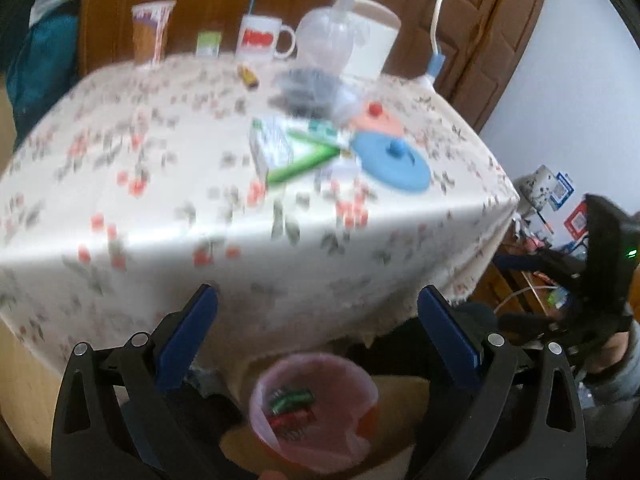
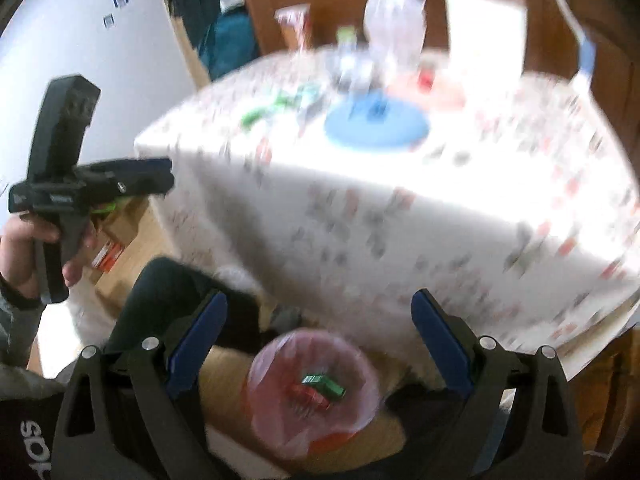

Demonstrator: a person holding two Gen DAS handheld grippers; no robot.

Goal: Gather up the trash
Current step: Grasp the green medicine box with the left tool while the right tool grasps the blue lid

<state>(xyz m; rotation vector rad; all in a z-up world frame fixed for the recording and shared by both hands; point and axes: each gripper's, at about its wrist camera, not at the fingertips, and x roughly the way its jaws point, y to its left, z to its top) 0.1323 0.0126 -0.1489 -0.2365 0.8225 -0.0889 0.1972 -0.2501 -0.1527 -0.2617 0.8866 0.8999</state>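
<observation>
A small bin lined with a pink bag (image 1: 316, 408) stands on the floor below the table edge. Green and red wrappers (image 1: 292, 404) lie inside it. My left gripper (image 1: 318, 304) hangs above the bin, open, with nothing between its blue pads (image 1: 200, 320). My right gripper (image 2: 320, 308) is also open and empty over the same bin (image 2: 316, 392), where a green wrapper (image 2: 324, 384) shows. In the right wrist view a hand (image 2: 24, 252) holds the left gripper (image 2: 160, 176) at the left. A green-and-white box (image 1: 280, 148) lies on the table.
The table with a floral cloth (image 1: 120, 160) holds a blue lid (image 1: 392, 160), a pink lid (image 1: 376, 118), a mug (image 1: 260, 38), a paper cup (image 1: 154, 30), a clear plastic bag (image 1: 328, 40) and a white container (image 1: 372, 40). A wooden door stands behind.
</observation>
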